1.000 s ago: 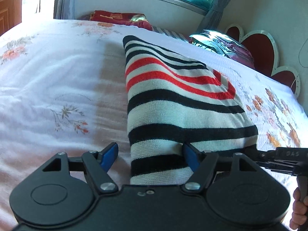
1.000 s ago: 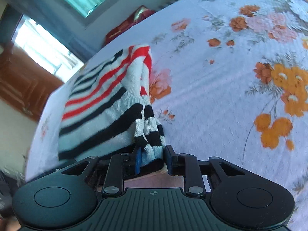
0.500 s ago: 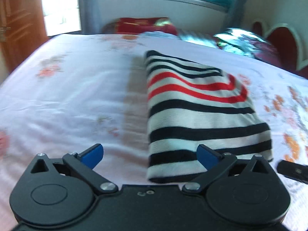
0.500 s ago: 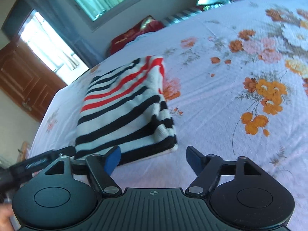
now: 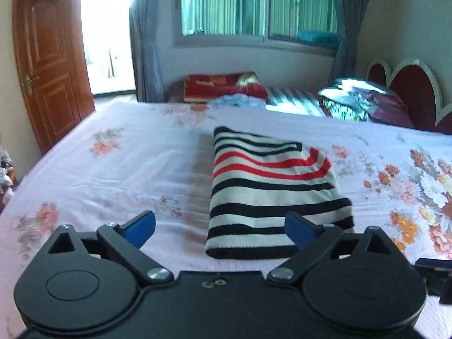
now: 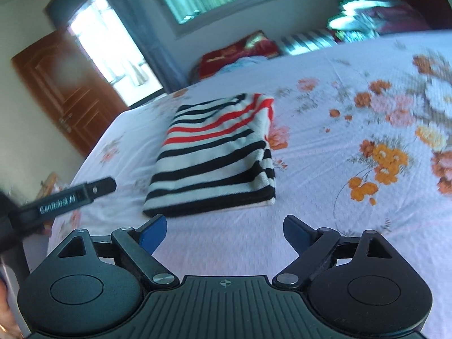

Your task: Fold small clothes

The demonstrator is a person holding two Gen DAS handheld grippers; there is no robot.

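The striped garment [image 5: 271, 195] lies folded on the floral bedsheet [image 5: 113, 175], centre of the left wrist view, its long axis running away from me up the frame. Its near hem sits just ahead of my left gripper [image 5: 220, 227], partly in line with the gap between the jaws, so I judge the left nearer. The left jaws are easing inward, nothing between them. In the right wrist view the garment lies upper left of my right gripper [image 6: 224, 230], whose jaws are opening, empty.
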